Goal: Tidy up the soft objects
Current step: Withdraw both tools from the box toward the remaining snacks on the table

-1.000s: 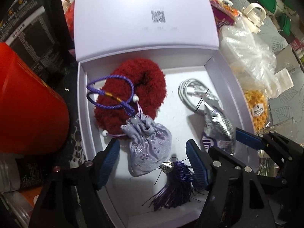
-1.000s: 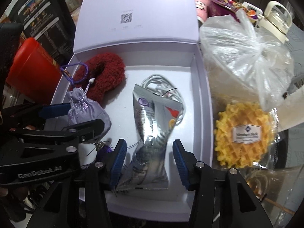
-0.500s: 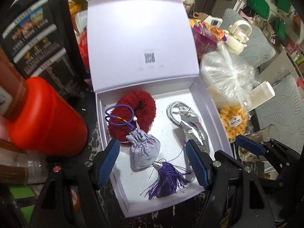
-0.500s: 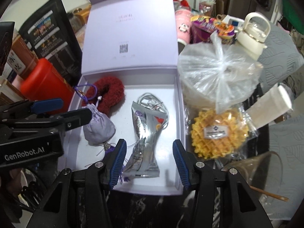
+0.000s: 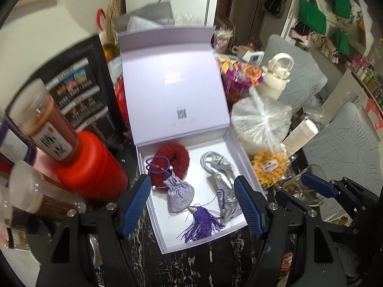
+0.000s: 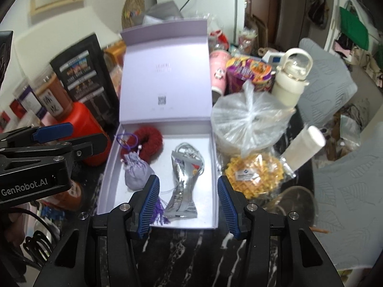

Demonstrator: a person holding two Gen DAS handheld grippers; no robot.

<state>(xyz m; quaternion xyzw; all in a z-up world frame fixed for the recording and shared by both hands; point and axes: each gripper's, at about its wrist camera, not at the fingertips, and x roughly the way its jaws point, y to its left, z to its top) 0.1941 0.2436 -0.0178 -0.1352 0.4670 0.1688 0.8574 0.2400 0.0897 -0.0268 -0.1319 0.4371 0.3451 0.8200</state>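
Both grippers hang above the near edge of the lilac box (image 5: 153,217), and both are empty. The left gripper (image 5: 192,206) has its jaws spread wide, nothing between the blue pads. Same story on the right gripper (image 6: 188,206): jaws wide apart, holding nothing.

Inside the box, the soft things sit together. The red scrunchie (image 5: 178,157) lies at the back left, a purple cord (image 5: 158,165) looped over it. Touching its near side is the pouch (image 5: 179,195), grey-lilac, drawn shut at the neck, with a purple tassel (image 5: 203,222) trailing toward the front wall. On the right half, a coiled white cable (image 6: 189,149) with a silver sachet (image 6: 183,191) lying over it.

How will they handle? The pouch looks light and squashy, so it should give under the pads. A pinch at the gathered neck seems the surest hold, since the body may slump or slide. The tassel is loose threads, likely to snag or dangle, so a poor place to grab. The scrunchie looks fluffy and springy; a pinch across one side of the ring should do. The sachet's foil looks slick and crinkly, so take it across the narrow waist.

Outside the box on the right sits a bagged waffle (image 6: 255,175), under a knotted clear bag (image 6: 251,122).
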